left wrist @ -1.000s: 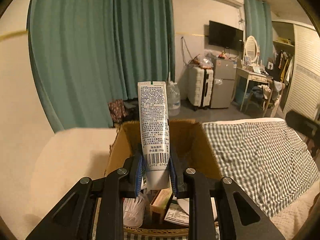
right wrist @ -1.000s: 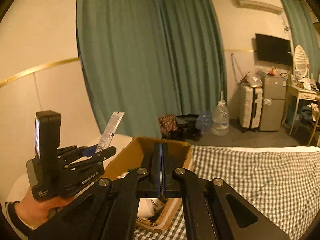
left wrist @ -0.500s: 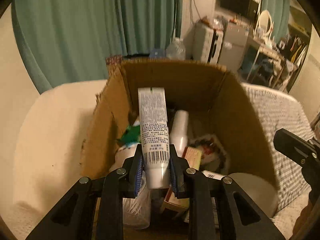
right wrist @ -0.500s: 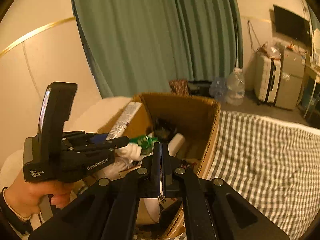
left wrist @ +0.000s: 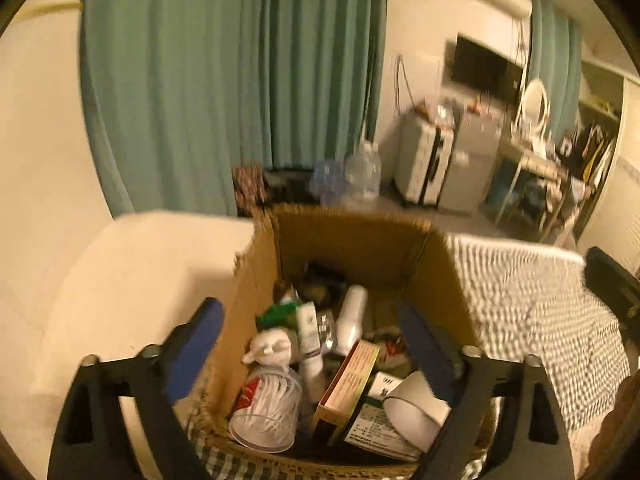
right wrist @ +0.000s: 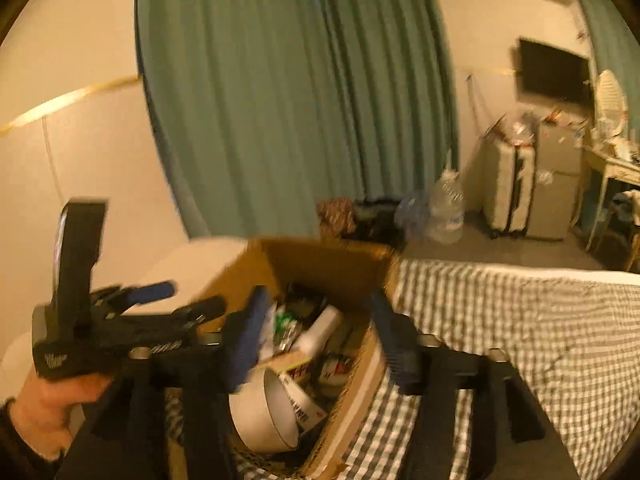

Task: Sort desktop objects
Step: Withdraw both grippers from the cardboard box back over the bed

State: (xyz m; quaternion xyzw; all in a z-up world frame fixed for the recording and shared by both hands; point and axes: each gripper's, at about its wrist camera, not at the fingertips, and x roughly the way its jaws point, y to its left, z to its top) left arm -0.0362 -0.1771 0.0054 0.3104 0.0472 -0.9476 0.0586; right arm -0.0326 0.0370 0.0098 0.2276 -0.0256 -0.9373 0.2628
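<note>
Left gripper [left wrist: 310, 342] above the cardboard box [left wrist: 352, 240], its fingers [left wrist: 196, 340] opening wide with nothing gripped. The white tube [left wrist: 309, 334] lies in the box between and just beyond the fingers, among a white bottle [left wrist: 352, 320], a figurine [left wrist: 270, 350], a clear cup of swabs [left wrist: 266, 412], a carton [left wrist: 348, 384] and a white cup [left wrist: 416, 404]. Right gripper [right wrist: 320, 340] over the same box, fingers [right wrist: 248, 336] opening, empty. The box stands on a checked bed cover [right wrist: 520, 340].
</note>
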